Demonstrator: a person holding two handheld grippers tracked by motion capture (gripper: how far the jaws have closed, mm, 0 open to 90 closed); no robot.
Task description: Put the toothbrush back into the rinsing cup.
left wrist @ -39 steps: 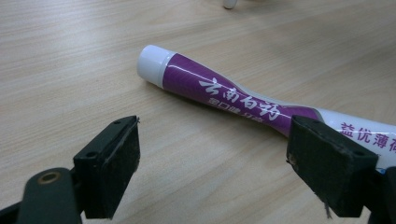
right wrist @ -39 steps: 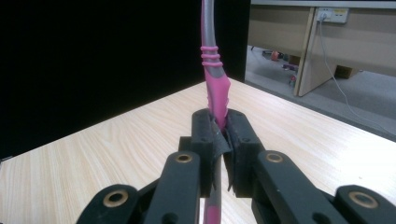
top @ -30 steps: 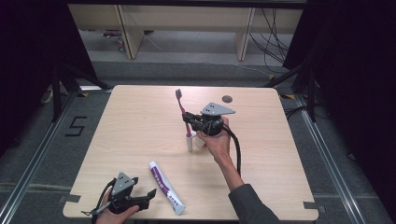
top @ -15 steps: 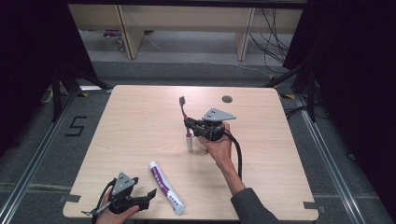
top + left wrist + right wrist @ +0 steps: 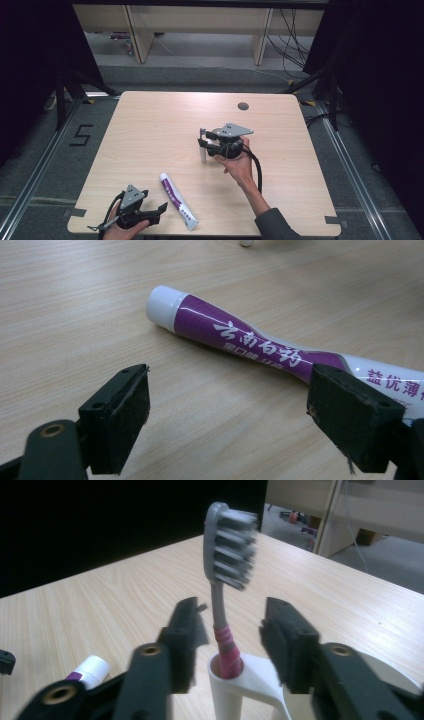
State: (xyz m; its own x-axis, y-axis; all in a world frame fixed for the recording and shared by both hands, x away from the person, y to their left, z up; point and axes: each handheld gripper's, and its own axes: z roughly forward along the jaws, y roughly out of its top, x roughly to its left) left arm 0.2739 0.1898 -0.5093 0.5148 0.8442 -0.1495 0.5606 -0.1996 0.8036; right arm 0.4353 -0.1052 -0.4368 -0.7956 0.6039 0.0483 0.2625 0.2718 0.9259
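Note:
A grey-headed toothbrush (image 5: pixel 230 550) with a pink neck stands upright in a white holder (image 5: pixel 250 680) near the table's middle. My right gripper (image 5: pixel 227 625) is open, one jaw on each side of the brush's neck without touching it. From the high view the same gripper (image 5: pixel 204 142) sits beside the holder (image 5: pixel 203 154). A purple and white toothpaste tube (image 5: pixel 240 337) lies flat near the front edge, also seen as the tube (image 5: pixel 177 200) from above. My left gripper (image 5: pixel 230 405) is open just short of it, empty, at the front left (image 5: pixel 156 212).
The wooden table (image 5: pixel 150 125) has a round cable hole (image 5: pixel 243 106) at its back. Wooden shelving (image 5: pixel 200 30) and cables stand on the floor beyond. The tube's white cap (image 5: pixel 92 670) lies to the holder's left in the right gripper view.
The toothbrush, held raised and tilted above the holder, has come down into it. My right gripper has let it go and opened. The left gripper has not moved.

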